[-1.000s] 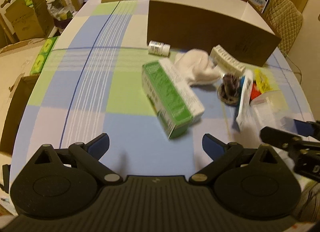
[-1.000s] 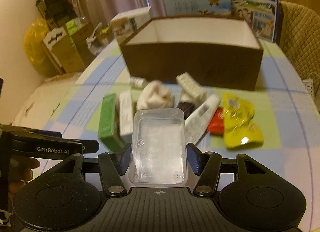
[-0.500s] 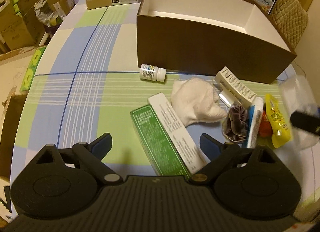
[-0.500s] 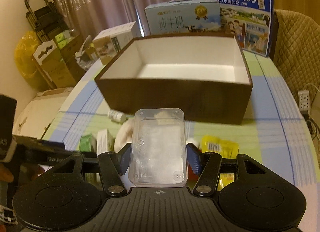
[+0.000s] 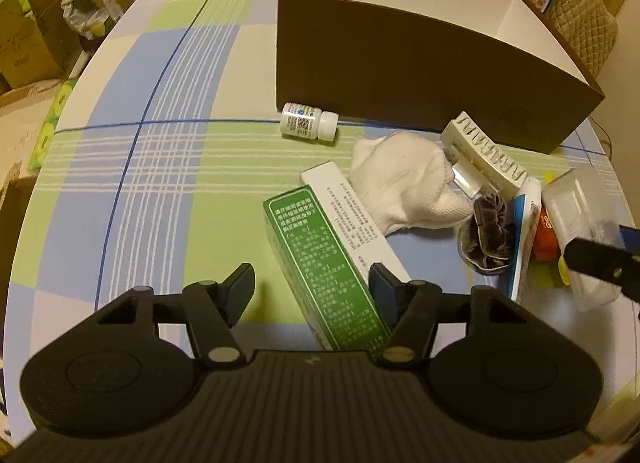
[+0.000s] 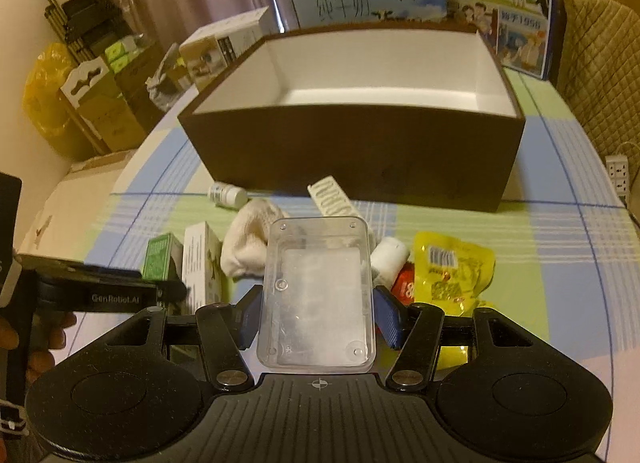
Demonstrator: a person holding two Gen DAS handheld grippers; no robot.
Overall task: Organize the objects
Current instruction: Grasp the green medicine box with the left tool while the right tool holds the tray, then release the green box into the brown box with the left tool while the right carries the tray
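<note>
A table with a blue, green and white checked cloth fills the frame. At upper right stands a brown box. Below it lie a white bottle, a white cloth and a green carton.

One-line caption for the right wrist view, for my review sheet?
Right gripper holds a clear plastic case before an open brown box on the checked tablecloth.

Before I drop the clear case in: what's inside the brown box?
The brown box shows only bare white walls and floor; nothing is visible in it. Its near wall hides the front strip of the floor, so that part cannot be checked.
</note>
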